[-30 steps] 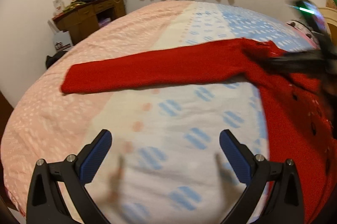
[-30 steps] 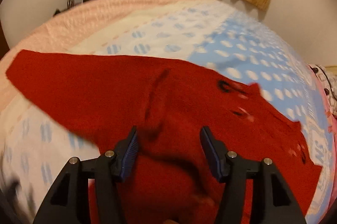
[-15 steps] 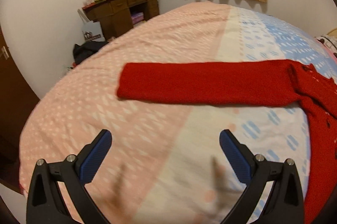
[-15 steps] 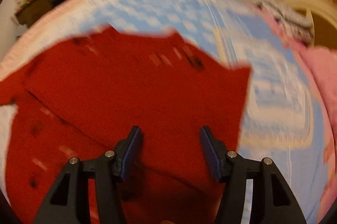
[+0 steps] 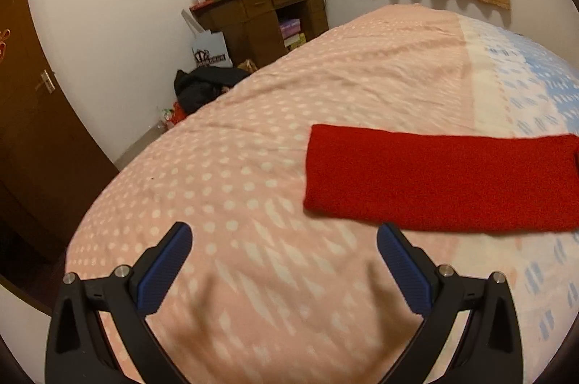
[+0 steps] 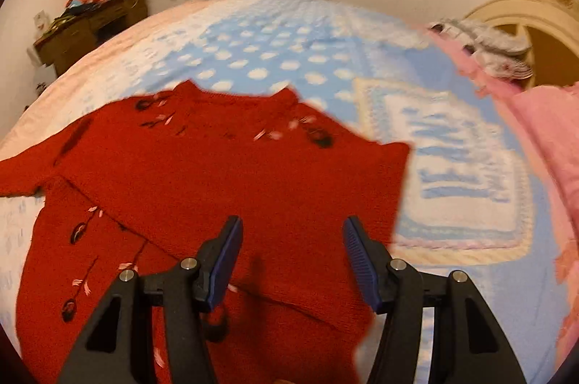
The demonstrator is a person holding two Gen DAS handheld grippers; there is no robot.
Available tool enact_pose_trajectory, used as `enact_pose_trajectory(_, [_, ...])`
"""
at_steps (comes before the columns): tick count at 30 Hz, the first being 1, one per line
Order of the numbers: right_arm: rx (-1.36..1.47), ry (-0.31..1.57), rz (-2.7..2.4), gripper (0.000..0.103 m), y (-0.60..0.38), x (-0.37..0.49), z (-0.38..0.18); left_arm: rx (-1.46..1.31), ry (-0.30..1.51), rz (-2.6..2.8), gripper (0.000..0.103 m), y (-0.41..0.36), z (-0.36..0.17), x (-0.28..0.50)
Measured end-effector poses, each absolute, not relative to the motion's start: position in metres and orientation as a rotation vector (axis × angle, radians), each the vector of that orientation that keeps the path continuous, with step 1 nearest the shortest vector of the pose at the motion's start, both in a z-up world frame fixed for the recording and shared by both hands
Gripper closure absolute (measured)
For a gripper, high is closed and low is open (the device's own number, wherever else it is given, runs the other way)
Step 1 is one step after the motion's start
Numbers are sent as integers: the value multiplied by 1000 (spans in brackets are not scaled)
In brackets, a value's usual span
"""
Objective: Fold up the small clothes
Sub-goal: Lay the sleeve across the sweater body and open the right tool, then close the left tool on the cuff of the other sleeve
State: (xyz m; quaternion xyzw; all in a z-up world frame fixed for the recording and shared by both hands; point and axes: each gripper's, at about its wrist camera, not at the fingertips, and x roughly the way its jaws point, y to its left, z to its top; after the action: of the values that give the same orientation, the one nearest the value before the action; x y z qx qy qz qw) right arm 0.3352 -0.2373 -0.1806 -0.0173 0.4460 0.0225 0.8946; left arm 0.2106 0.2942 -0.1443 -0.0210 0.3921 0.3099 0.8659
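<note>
A small red knitted sweater (image 6: 224, 181) with dark and pink embroidery lies flat on the bed. One sleeve is folded across its body. The other sleeve (image 5: 434, 181) stretches out straight over the pink part of the cover. My left gripper (image 5: 284, 241) hovers open over bare pink bedding, just short of that sleeve's cuff, with nothing between its fingers. My right gripper (image 6: 291, 234) stands open above the folded sleeve and the sweater's lower body, and its pads hold nothing.
The bed cover (image 5: 275, 138) is pink with white dots on one side and blue (image 6: 275, 51) on the other. A cluttered wooden desk (image 5: 260, 15) stands by the wall, near a dark door (image 5: 32, 116). Pink pillows (image 6: 542, 131) and folded clothes (image 6: 488, 51) lie by the headboard.
The left gripper has swept along the outstretched sleeve to its cuff end. The right gripper has swung across the sweater toward the headboard side. A sleeve now lies folded over the body.
</note>
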Motion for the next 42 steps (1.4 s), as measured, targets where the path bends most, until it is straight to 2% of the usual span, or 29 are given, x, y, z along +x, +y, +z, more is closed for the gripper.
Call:
enact_pose_trajectory(2, [0,991,19,45,-250,342,-201,-90,845,635,0,306,-148,219])
enact_pose_trajectory(14, [-35,947,-23,45,-268,325,-208,-206,888,588,0,328,-157,238])
enact_pose_trajectory(21, [-48,903,-34,45,-268,316,-209,-255,906,545,15,331,-160,249])
enact_pose_trajectory(31, [-68,888,-43,45,-265,315,-210,-228,887,547,23,324,-168,268])
enact_pose_trajectory(32, [-70,887,-44,45,-265,314,-210,-228,877,539,33,324,-168,268])
enact_pose_trajectory(33, [-69,886,-44,45,-266,314,-210,-224,871,525,49,322,-168,269])
enact_pose_trajectory(34, [-67,886,-43,45,-265,314,-210,-219,871,507,57,319,-167,270])
enact_pose_trajectory(36, [-62,884,-42,44,-266,314,-210,-211,872,481,81,314,-164,270])
enact_pose_trajectory(37, [-64,884,-43,44,-266,314,-210,-211,877,466,85,312,-163,270])
enact_pose_trajectory(42, [-73,879,-50,43,-265,313,-209,-215,884,442,91,309,-157,272])
